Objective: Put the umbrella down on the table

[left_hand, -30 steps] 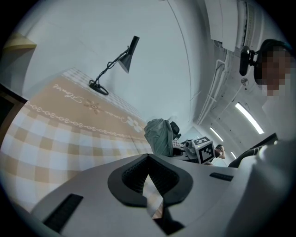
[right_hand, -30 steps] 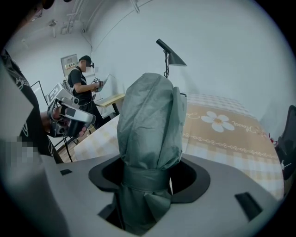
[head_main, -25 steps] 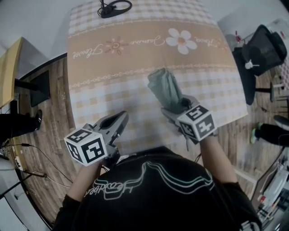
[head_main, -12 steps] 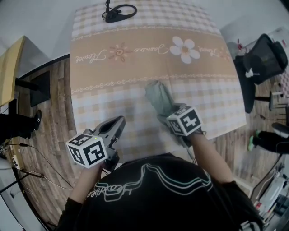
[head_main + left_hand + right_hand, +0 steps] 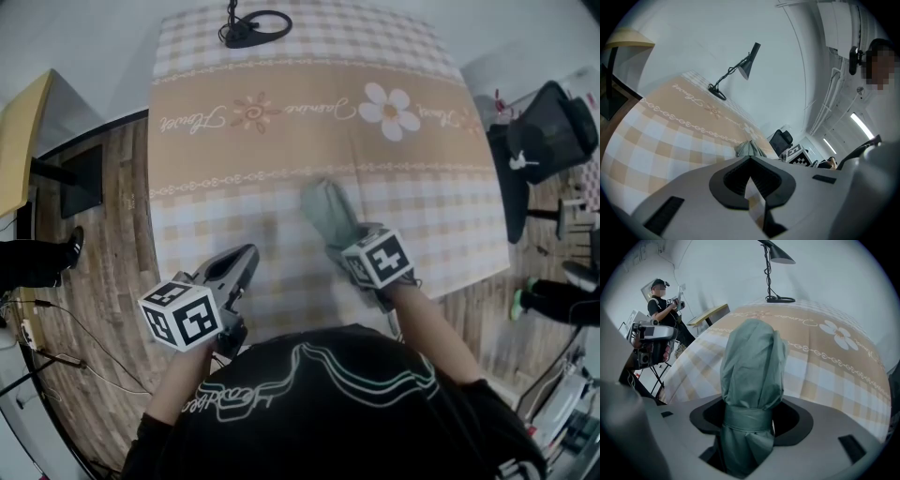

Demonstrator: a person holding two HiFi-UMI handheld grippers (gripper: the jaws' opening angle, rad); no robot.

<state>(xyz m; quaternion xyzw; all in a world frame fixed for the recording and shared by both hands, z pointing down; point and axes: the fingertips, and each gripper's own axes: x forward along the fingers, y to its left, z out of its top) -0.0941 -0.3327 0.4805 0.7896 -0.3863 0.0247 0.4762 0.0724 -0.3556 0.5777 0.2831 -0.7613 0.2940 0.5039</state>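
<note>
A folded grey-green umbrella [image 5: 326,208] points away from me over the checked tablecloth [image 5: 281,141]. My right gripper [image 5: 349,239] is shut on its strapped lower end. In the right gripper view the umbrella [image 5: 752,366] rises straight out between the jaws of the right gripper [image 5: 749,420], which press on its band. Whether its far tip rests on the cloth I cannot tell. My left gripper [image 5: 246,258] hovers at the near left of the table, its jaws together and nothing in them. The left gripper [image 5: 751,180] shows only a thin slit, with the umbrella [image 5: 749,149] beyond it.
A black desk lamp [image 5: 251,26] stands at the table's far edge. A black office chair [image 5: 548,122] is off the right side and a wooden desk [image 5: 19,141] off the left. A person [image 5: 663,310] stands in the background of the right gripper view.
My right gripper has sunk toward the table with the umbrella, which now lies lower and flatter over the cloth. The left gripper has drifted slightly.
</note>
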